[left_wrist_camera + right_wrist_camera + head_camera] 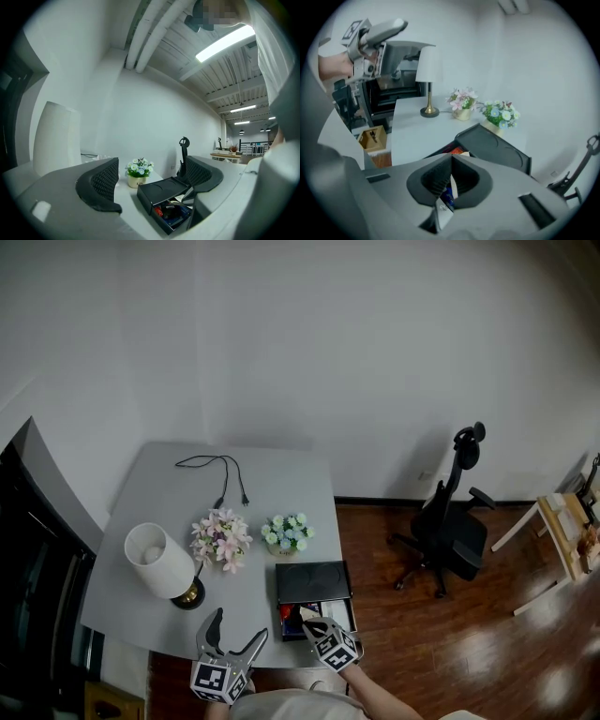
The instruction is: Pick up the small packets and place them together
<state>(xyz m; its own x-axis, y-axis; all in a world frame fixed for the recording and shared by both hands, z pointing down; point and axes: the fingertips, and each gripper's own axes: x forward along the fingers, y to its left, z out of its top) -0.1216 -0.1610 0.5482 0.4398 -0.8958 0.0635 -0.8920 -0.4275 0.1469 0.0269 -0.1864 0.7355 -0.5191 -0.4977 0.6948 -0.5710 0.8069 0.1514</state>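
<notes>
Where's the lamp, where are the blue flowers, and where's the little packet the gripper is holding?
lamp [157, 561], head view, on its white shade.
blue flowers [287, 532], head view, on the blooms.
small packet [442, 212], right gripper view, on its white lower end.

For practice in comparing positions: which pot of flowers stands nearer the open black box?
The blue-and-white flowers, right behind the open black box; the pink flowers stand farther left.
</notes>
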